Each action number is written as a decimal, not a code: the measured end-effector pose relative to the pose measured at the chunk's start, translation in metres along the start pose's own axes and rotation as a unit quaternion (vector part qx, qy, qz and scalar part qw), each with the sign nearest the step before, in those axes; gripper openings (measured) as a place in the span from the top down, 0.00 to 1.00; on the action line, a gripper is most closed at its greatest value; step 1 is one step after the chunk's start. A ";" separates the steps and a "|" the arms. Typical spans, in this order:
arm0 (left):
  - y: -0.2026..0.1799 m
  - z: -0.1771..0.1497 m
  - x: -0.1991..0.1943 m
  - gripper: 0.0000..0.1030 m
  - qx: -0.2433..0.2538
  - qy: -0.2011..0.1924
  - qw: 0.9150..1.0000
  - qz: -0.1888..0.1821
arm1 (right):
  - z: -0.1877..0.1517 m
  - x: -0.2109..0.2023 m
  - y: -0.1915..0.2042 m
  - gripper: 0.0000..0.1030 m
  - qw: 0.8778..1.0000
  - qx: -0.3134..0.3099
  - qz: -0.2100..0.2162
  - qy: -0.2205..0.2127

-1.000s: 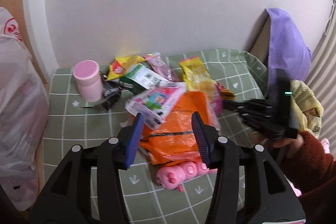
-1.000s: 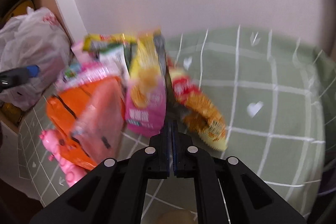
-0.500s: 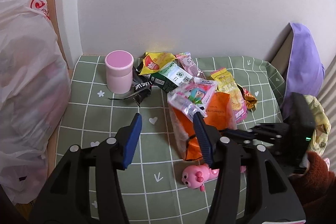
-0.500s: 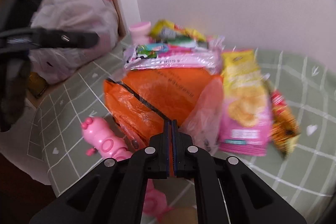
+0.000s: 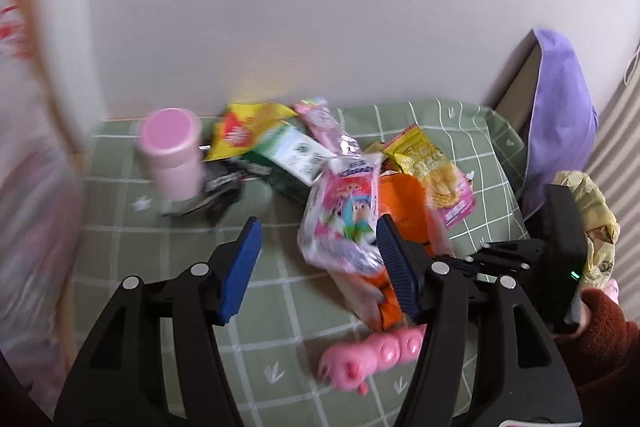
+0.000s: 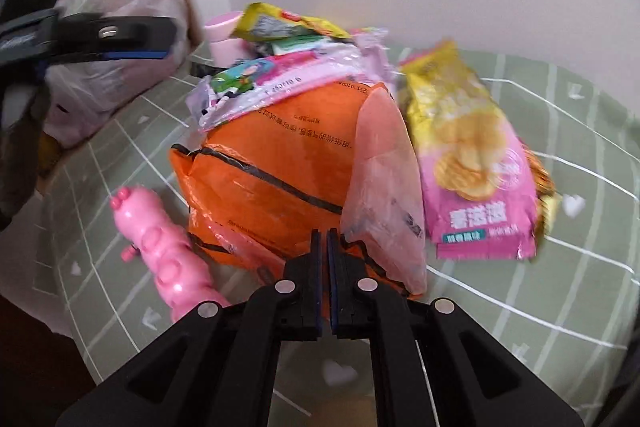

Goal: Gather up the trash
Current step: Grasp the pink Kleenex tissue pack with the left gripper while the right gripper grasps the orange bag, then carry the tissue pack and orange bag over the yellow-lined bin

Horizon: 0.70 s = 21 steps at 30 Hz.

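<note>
Right wrist view – right gripper (image 6: 324, 243) fingers closed on orange bag (image 6: 272, 171), left gripper (image 5: 316, 259) just opening w/ nothing between.

a plain white wall (image 5: 320, 7) rises behind a green checked tablecloth (image 5: 120, 247); soft, even daylight.

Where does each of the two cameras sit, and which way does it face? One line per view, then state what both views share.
Left wrist: on the left hand-held gripper, looking down along its open fingers at the pile of wrappers; a red-brown sleeve and the right hand-held gripper show at right.
Right wrist: on the right hand-held gripper, which is shut on the orange bag, looking down at the pile; the left hand-held gripper shows upper left.
Shared: orange bag, pink toy, pink cup, yellow-pink crisp packet, green checked cloth.
</note>
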<state>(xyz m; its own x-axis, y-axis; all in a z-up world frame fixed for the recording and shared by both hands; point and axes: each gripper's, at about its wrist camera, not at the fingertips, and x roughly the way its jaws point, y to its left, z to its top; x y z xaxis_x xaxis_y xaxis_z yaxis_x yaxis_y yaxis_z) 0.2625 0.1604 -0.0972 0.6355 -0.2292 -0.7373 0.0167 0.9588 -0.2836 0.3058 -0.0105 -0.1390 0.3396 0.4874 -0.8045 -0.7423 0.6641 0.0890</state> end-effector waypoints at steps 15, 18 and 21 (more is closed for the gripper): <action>-0.003 -0.001 0.020 0.85 -0.012 0.016 1.000 0.016 | -0.021 -0.032 0.042 0.41 0.992 -0.082 0.098 -0.013; 0.012 -0.008 -0.005 0.85 -0.040 -0.001 0.999 0.028 | -0.024 -0.013 0.057 0.34 0.990 -0.119 0.080 0.015; 0.028 -0.017 -0.029 0.85 -0.061 -0.015 0.997 0.047 | -0.015 -0.015 0.067 0.34 0.984 -0.145 0.102 0.013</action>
<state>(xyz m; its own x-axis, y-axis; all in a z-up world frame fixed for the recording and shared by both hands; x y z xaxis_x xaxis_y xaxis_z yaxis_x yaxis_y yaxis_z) 0.2314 0.1908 -0.0942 0.6523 -0.1333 -0.7461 -0.1364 0.9477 -0.2885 0.2419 0.0182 -0.1296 0.1549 0.5758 -0.8028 -0.9279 0.3636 0.0817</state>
